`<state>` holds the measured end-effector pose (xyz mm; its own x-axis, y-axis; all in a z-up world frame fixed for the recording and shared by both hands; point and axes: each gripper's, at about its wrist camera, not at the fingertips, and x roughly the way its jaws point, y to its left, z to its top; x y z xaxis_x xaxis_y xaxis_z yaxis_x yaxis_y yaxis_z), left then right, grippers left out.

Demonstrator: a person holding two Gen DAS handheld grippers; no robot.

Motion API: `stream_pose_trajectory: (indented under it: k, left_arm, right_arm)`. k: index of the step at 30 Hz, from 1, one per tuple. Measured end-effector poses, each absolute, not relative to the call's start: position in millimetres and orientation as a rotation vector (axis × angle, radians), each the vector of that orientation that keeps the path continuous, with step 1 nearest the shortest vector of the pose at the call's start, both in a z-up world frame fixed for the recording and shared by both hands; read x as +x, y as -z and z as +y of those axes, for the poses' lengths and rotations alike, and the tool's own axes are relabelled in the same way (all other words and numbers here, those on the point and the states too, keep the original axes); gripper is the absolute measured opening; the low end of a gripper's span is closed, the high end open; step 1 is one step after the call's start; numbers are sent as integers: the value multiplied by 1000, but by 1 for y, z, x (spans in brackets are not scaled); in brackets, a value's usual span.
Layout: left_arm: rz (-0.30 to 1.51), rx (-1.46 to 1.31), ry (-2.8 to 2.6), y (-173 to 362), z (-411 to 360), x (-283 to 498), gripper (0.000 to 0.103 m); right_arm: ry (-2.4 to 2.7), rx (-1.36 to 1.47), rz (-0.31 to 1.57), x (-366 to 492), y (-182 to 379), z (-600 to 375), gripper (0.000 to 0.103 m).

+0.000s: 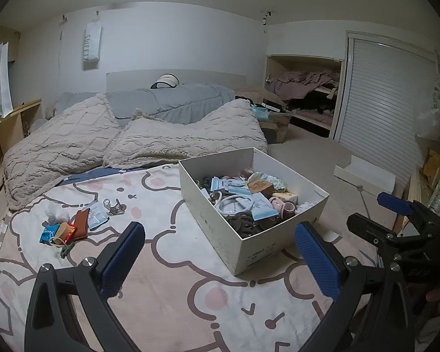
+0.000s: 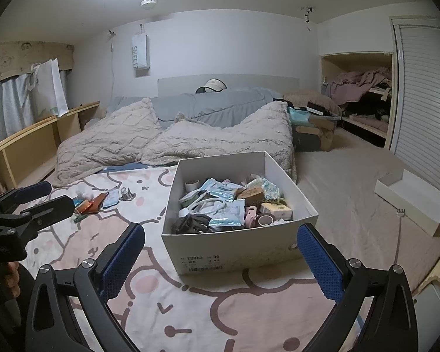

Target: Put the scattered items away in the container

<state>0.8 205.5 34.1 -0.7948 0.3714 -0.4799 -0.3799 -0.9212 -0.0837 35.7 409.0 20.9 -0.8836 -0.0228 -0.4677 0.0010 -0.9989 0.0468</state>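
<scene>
A white cardboard box full of small items stands on the cartoon-print sheet; in the right wrist view the box is straight ahead. A scattered pile lies to its left: blue packet, brown wallet, light blue sachet, metal clips, white tissue. The pile also shows in the right wrist view. My left gripper is open and empty above the sheet, between pile and box. My right gripper is open and empty before the box.
A beige fluffy blanket and grey duvet lie behind the box. The bed edge drops to carpet on the right, where a white box lid and a back scratcher lie. Wooden shelves run along the left.
</scene>
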Motion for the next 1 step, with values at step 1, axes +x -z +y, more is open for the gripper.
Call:
stream_pose_trajectory:
  k: [1]
  left_arm:
    - [23,-705,-2651,-34,205,1,103]
  right_arm:
    - [3033,757,-71,35,-20,409,103]
